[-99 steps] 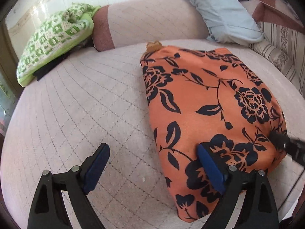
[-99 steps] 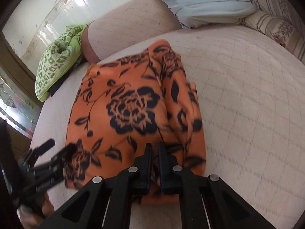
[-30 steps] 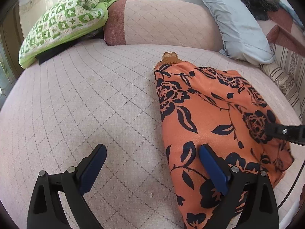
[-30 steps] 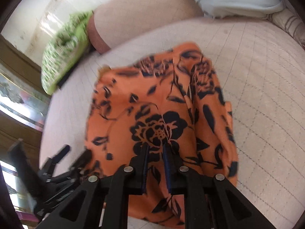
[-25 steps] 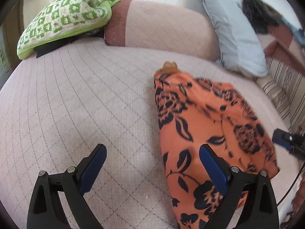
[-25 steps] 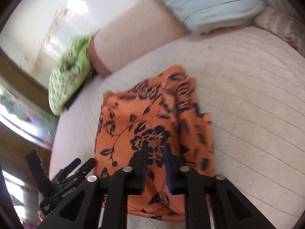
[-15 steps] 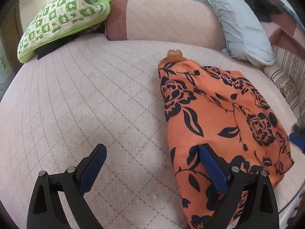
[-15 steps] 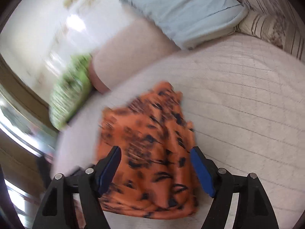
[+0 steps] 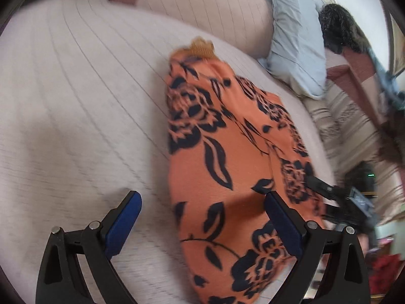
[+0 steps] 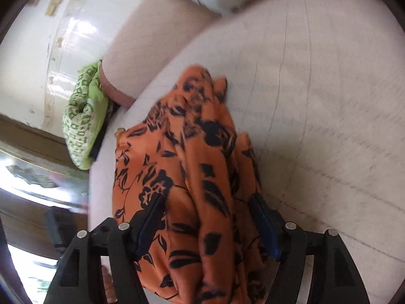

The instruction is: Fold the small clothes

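The orange garment printed with dark navy flowers and leaves lies folded into a long, narrow bundle on the pale pink quilted bed cover; in the left wrist view its far end shows a small ribbed mustard-coloured cuff or collar, and its near end reaches the edge of the bed; in the right wrist view the same garment shows a raised lengthwise ridge of gathered cloth running down its middle, with looser folds along its right side.

The left gripper has its blue-padded fingers spread wide apart; the left pad is over the bare cover, the right pad is over the garment's near part; it grips nothing. The right gripper also stands spread apart, its two blue pads on either side of the cloth ridge, with cloth between them but not pinched; in the left wrist view its black fingers appear at the garment's right edge.

Beyond the garment lies a pale pink quilted bolster; a light blue pillow leans to its right, with a dark furry item behind it and striped beige fabric below; a green-and-white patterned cushion lies at the bolster's other end; both views are blurred.
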Action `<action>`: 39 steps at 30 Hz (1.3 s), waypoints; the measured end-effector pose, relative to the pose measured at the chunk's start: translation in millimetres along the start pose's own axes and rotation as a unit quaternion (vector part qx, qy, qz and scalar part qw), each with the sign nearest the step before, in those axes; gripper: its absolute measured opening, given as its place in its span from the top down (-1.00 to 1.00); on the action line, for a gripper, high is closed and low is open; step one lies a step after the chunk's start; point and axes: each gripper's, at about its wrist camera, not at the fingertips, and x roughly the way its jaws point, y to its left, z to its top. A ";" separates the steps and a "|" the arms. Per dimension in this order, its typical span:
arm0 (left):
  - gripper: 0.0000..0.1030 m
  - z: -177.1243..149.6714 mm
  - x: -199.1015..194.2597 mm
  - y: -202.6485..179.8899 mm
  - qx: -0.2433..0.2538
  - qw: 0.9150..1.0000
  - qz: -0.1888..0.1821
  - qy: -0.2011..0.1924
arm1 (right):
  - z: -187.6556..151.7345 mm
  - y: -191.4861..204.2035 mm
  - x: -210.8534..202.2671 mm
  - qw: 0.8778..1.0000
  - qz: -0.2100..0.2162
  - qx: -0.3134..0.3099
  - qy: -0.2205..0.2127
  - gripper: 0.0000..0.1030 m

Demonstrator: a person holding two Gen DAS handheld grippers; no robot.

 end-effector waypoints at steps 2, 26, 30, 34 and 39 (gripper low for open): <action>-0.90 1.1 1.7 -1.7 -0.006 0.999 -0.036 0.001 | 4.9 -6.9 5.7 0.999 0.032 0.013 -0.003 -0.43; -0.66 -13.8 20.6 -52.5 0.095 0.992 0.080 -0.025 | -10.2 29.8 29.7 0.998 0.042 -0.051 0.006 -0.19; -0.64 -12.9 21.2 -52.9 0.098 0.991 0.082 -0.029 | -11.2 33.9 30.1 0.998 0.017 -0.052 0.004 0.04; -0.64 -14.4 20.6 -52.6 0.100 0.991 0.085 -0.031 | -13.0 36.6 30.7 0.999 0.007 -0.053 0.001 0.07; -0.58 -14.5 19.0 -52.5 0.099 0.991 0.084 -0.033 | -14.0 41.7 29.8 0.999 0.012 -0.048 -0.002 0.10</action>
